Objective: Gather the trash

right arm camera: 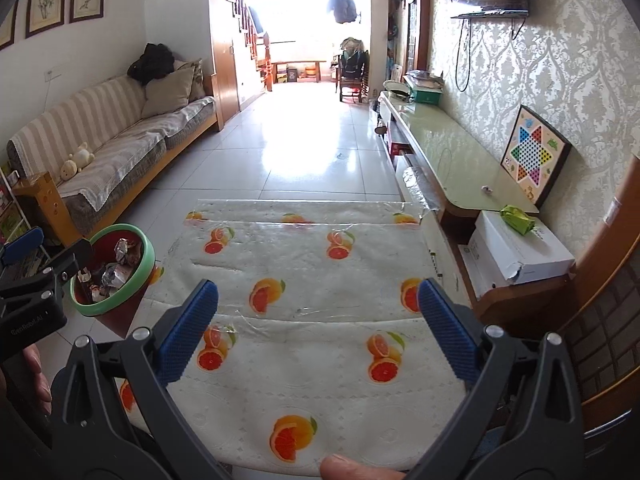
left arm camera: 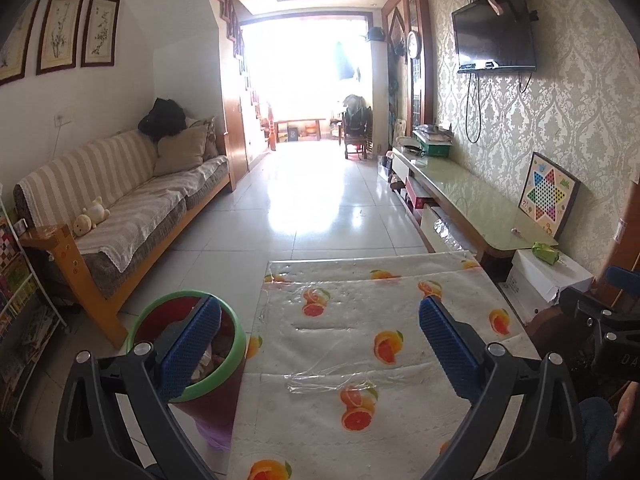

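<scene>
A dark red trash bin with a green rim (right arm camera: 120, 268) stands on the floor at the table's left edge, holding several crumpled wrappers (right arm camera: 116, 264). In the left wrist view the bin (left arm camera: 228, 364) sits behind my left finger. My left gripper (left arm camera: 320, 336) is open and empty above the table's left part. My right gripper (right arm camera: 318, 320) is open and empty above the table. The table (right arm camera: 320, 264) carries a white cloth with orange prints under clear plastic. A crumpled green wrapper (right arm camera: 518, 220) lies on a white box to the right.
A striped sofa (right arm camera: 100, 152) runs along the left wall. A low TV cabinet (right arm camera: 448, 148) with a checkers board (right arm camera: 534, 156) lines the right wall. A white cardboard box (right arm camera: 520, 256) sits right of the table. Tiled floor (right arm camera: 312, 140) stretches ahead.
</scene>
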A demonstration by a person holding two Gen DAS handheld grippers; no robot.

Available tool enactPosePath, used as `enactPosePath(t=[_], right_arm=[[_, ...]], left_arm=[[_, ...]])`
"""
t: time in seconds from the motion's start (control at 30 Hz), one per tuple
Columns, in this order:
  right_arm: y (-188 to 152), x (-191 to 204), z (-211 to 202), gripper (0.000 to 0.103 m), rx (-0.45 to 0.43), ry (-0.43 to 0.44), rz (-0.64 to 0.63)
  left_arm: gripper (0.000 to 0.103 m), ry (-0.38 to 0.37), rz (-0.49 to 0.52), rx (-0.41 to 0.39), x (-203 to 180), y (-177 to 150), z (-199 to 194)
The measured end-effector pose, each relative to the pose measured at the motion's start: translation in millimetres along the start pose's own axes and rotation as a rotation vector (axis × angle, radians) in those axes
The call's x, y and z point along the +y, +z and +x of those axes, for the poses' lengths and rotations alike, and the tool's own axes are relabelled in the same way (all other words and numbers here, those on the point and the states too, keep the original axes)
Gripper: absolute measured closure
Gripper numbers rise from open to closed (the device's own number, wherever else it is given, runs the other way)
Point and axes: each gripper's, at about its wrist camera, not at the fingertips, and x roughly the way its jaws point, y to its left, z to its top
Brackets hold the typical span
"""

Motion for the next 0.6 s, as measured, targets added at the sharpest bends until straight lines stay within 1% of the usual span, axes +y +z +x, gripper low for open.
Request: enactPosePath(t=[0.07, 0.17, 0.23, 0.27, 0.37, 0.47, 0.6], right_arm=[[1.8, -7.8, -16.1, 0.005, -0.028, -0.016, 0.004], [2.3, -15.5, -36.9, 0.005, -0.059, -0.026, 0.005], [3.3, -18.9, -45.7, 0.005, -0.063, -0.033, 0.005], [3.5, -19.2, -49.8, 0.005, -0.067, -0.030, 0.006], [3.6, -18.4, -59.0, 0.005, -0.080, -0.029, 0.006], [4.0, -13.2, -66.7, 0.005, -0.092, -0.023, 0.002], [4.4, -6.2, -75.4, 0.005, -0.115, -0.025, -0.011]], left_arm=[[0.008, -0.002, 0.021, -0.004, -8.3, 2.1, -10.1], [0.008, -0.010, 0.030, 0.010, -16.6, 5.3, -24.0], [0.008, 0.012, 0.023, -0.004, -16.4, 6.3, -33.0], [0.008, 0.023, 0.021, -0.008, -16.0, 5.9, -36.5], [0.008, 0.013, 0.023, -0.018, -15.1, 6.3, -46.6], [0.008, 0.021, 0.030, -0.044, -13.8, 5.2, -56.0], [0.008, 0.021, 0.013, -0.046, -8.3, 5.9, -62.7]])
